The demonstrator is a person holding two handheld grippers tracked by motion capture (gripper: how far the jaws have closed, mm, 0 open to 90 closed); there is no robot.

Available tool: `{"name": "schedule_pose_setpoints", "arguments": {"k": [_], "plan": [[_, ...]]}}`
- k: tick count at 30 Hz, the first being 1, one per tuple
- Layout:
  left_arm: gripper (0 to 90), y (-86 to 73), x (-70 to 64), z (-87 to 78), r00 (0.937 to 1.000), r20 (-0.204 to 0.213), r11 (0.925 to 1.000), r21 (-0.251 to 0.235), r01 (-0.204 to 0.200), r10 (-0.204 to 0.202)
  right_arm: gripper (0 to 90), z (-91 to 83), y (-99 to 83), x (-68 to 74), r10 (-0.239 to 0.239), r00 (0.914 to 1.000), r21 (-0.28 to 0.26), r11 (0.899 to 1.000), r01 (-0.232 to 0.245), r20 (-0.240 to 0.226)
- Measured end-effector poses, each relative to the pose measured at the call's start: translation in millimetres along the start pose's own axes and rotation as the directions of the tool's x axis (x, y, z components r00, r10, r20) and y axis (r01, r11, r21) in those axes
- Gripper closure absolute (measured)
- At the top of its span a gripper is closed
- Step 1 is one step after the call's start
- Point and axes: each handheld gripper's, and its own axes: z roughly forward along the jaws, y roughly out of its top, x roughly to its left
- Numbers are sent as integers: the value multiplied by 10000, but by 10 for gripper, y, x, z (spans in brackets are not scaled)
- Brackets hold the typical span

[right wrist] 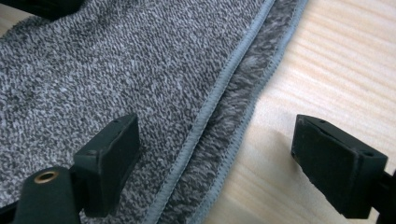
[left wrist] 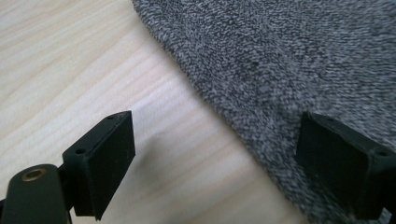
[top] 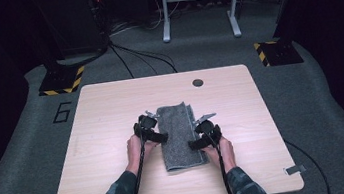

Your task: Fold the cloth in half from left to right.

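Observation:
A folded grey towel point(top: 179, 135) lies lengthwise in the middle of the light wooden table point(top: 101, 111). My left gripper point(top: 161, 137) is open at the towel's left edge; in the left gripper view one jaw sits over bare wood and the other over the grey towel point(left wrist: 289, 60), with the folded edge running between them. My right gripper point(top: 195, 144) is open at the towel's right edge. There the hemmed, stacked edges of the towel point(right wrist: 140, 74) pass between its jaws, one jaw above the cloth, the other above the table point(right wrist: 336, 60).
A round dark grommet point(top: 198, 82) is set in the table near its far edge. Tape strips point(top: 294, 169) mark the near corners. Grey carpet, cables and a metal frame point(top: 198, 3) lie beyond the table.

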Motion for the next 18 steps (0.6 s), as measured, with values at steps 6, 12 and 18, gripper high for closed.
{"name": "schedule_pose_setpoints", "arguments": {"k": [6, 12, 18], "plan": [[122, -190, -155, -187, 9991, 115, 9991, -111, -412, 413, 157, -9, -55, 29, 79, 9999, -157, 9998, -77, 140], [126, -298, -253, -179, 9962, -164, 9963, -6, -856, 856, 157, -25, -109, 83, 272, 9986, -351, 9991, -256, 460], [99, -408, -285, -355, 9976, 536, 9982, -420, -418, 440, 150, -70, -169, 97, 316, 9984, -344, 9990, -301, 459]]}}
